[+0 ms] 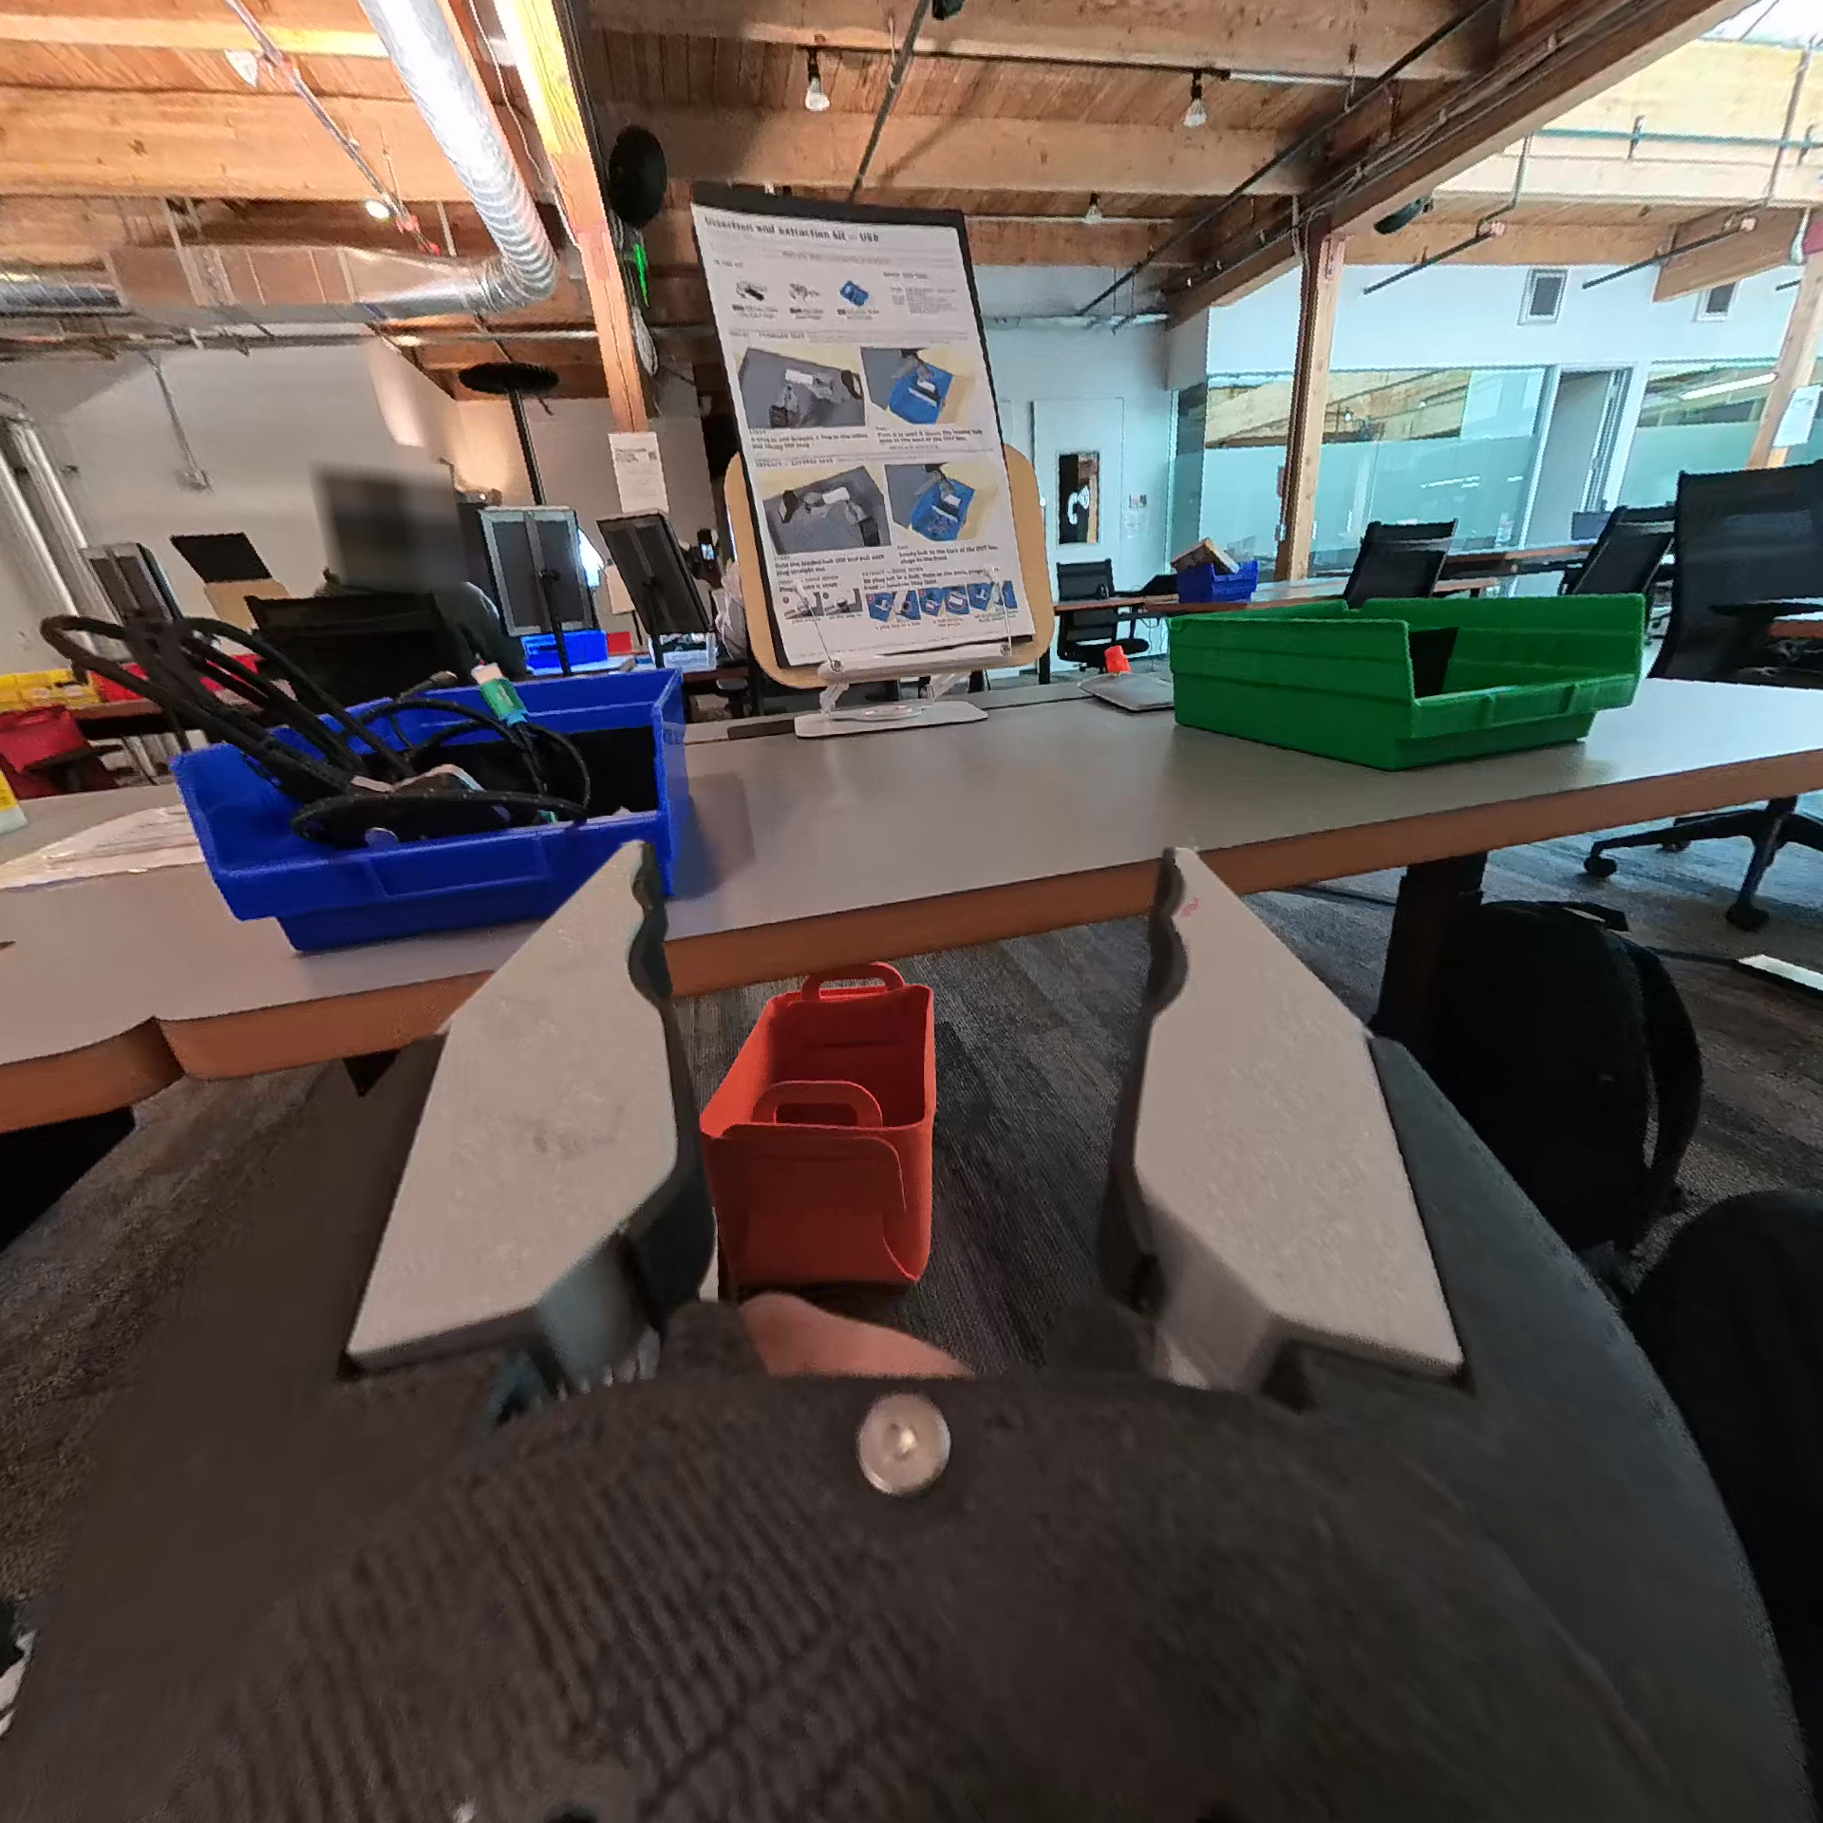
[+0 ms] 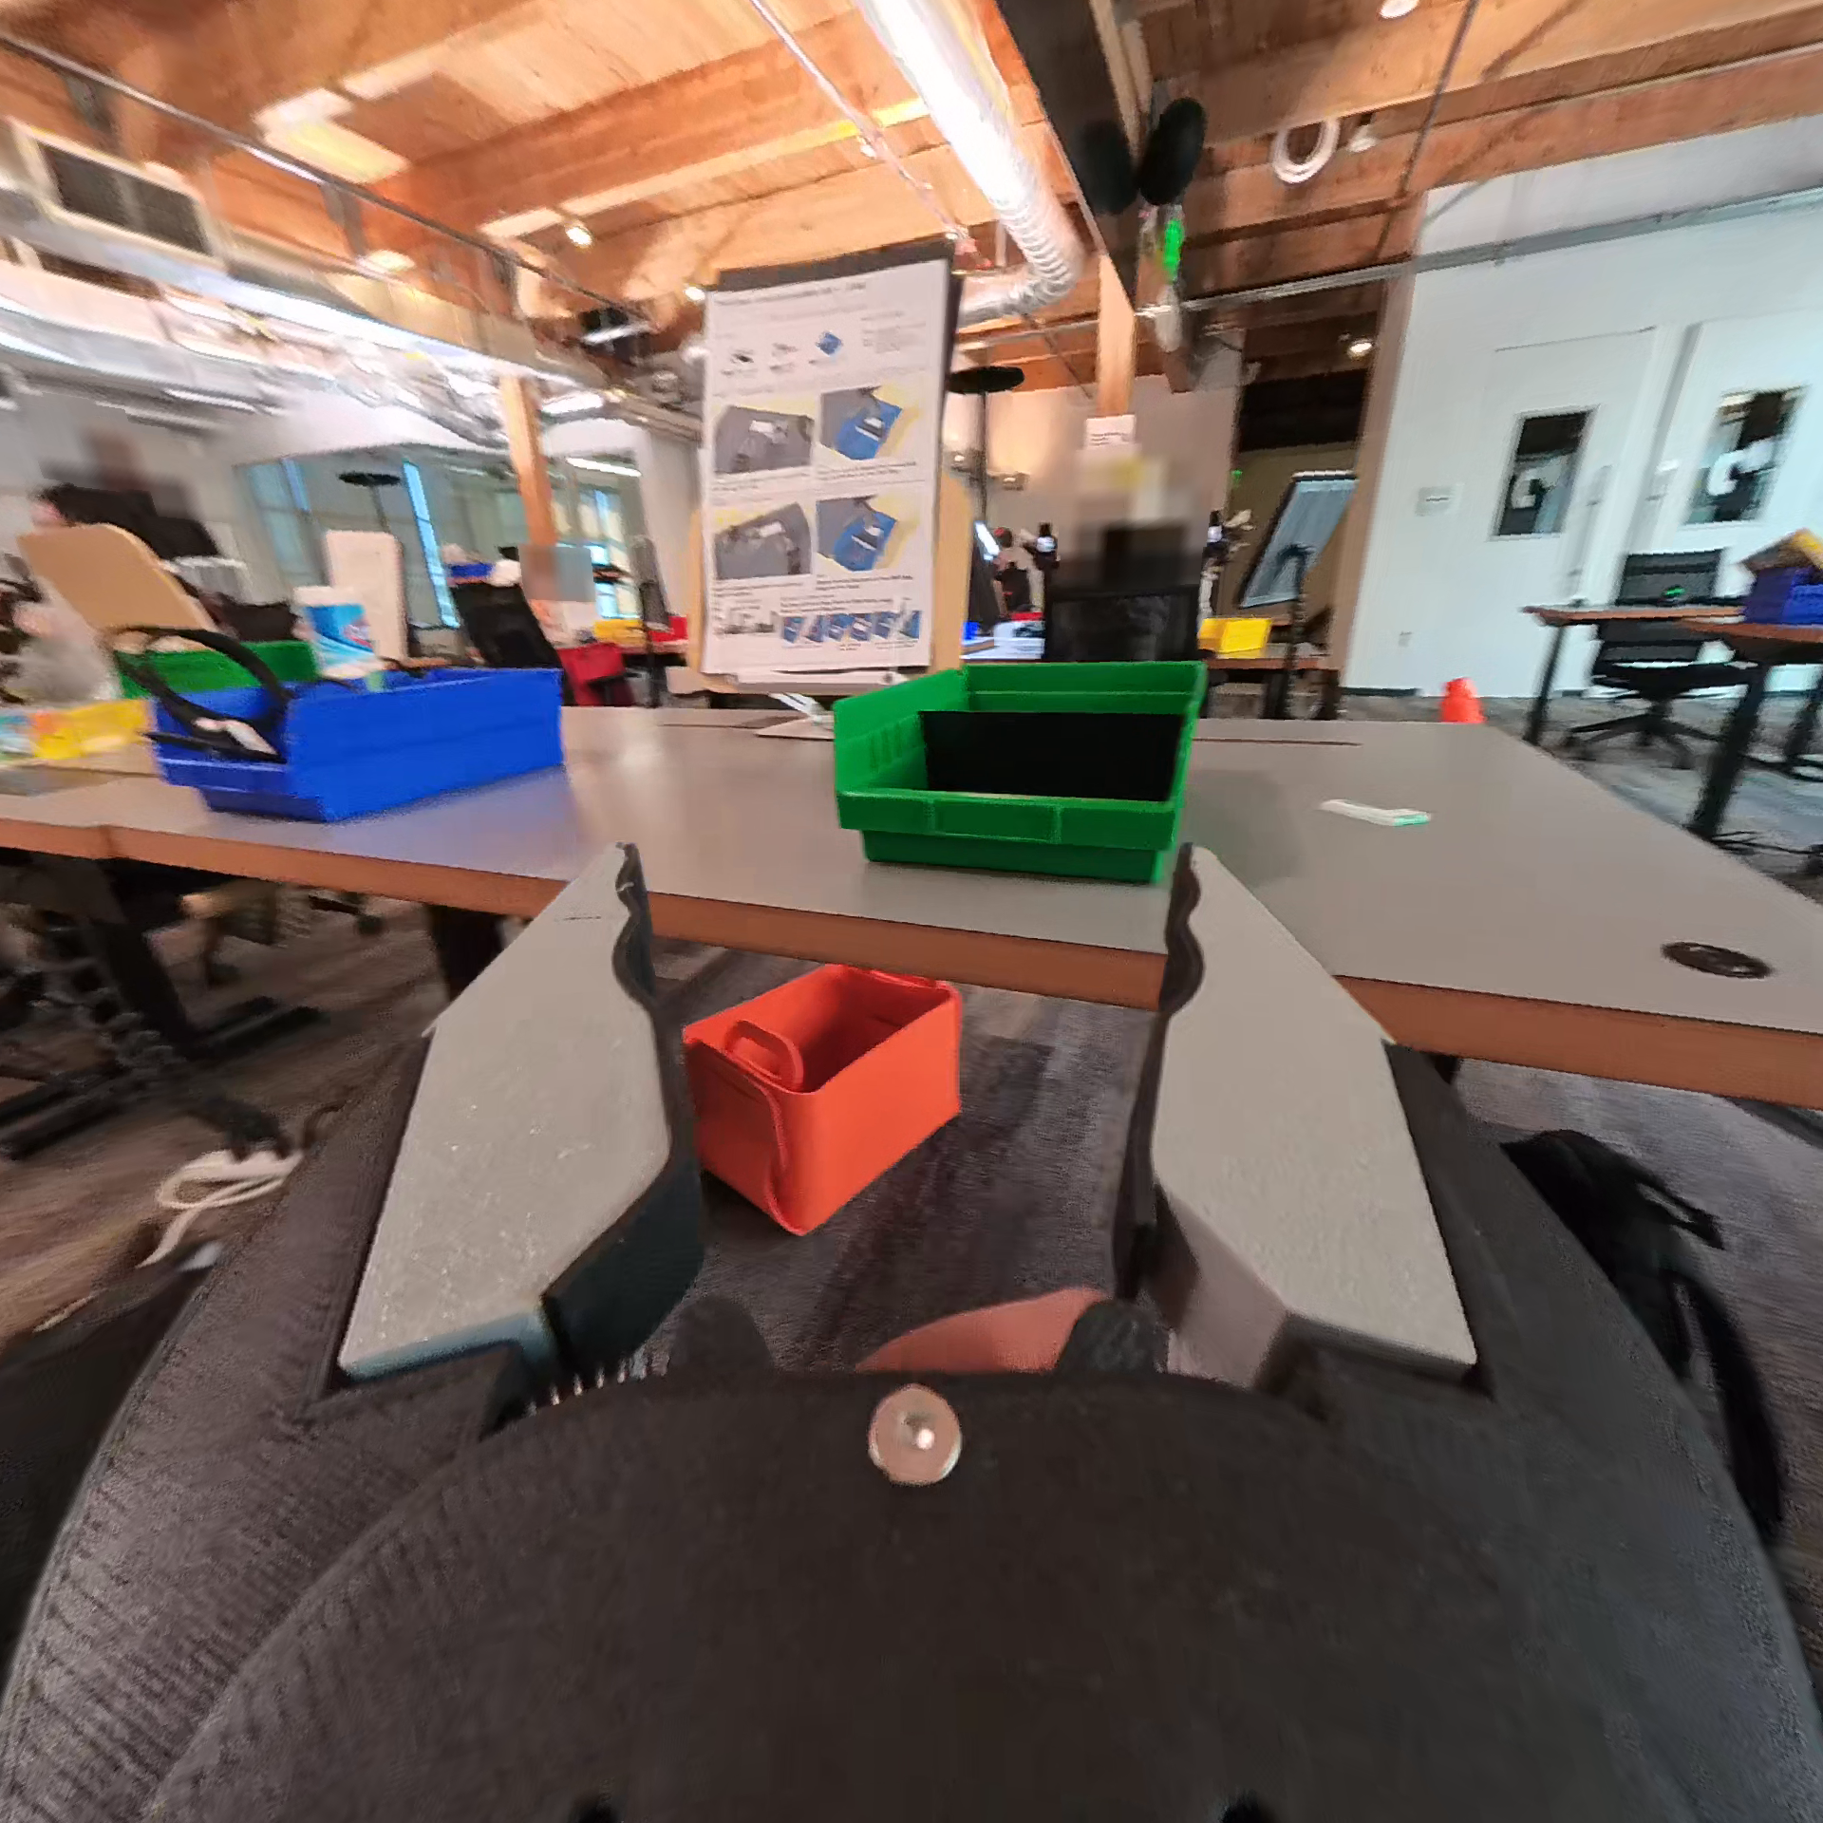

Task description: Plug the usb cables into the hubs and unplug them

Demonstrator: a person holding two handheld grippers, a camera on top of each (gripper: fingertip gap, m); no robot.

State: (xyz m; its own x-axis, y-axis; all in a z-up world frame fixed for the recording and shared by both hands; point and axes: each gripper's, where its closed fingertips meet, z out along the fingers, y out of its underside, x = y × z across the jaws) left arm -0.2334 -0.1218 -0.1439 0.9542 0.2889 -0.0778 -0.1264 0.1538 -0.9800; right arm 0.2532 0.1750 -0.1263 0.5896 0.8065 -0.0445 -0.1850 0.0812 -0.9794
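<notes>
My left gripper [image 1: 908, 878] is open and empty, held in front of the grey table's near edge [image 1: 888, 947]. A blue bin [image 1: 434, 868] full of black cables stands on the table just left of it. My right gripper [image 2: 908, 873] is open and empty too, held before the table edge [image 2: 888, 932]. An empty green bin [image 2: 1016, 779] stands on the table just beyond it and also shows in the left wrist view [image 1: 1401, 681]. The blue bin shows at the left in the right wrist view [image 2: 365, 740]. An orange felt basket [image 1: 829, 1134] sits on the carpet under the table, between the fingers in both views [image 2: 838, 1085].
An instruction sheet on a stand [image 1: 858, 434] is at the back of the table. Papers [image 1: 99, 848] lie left of the blue bin. A small white item [image 2: 1376, 812] lies on the table at the right. A black backpack [image 1: 1568, 1065] and office chairs [image 1: 1756, 592] stand at the right.
</notes>
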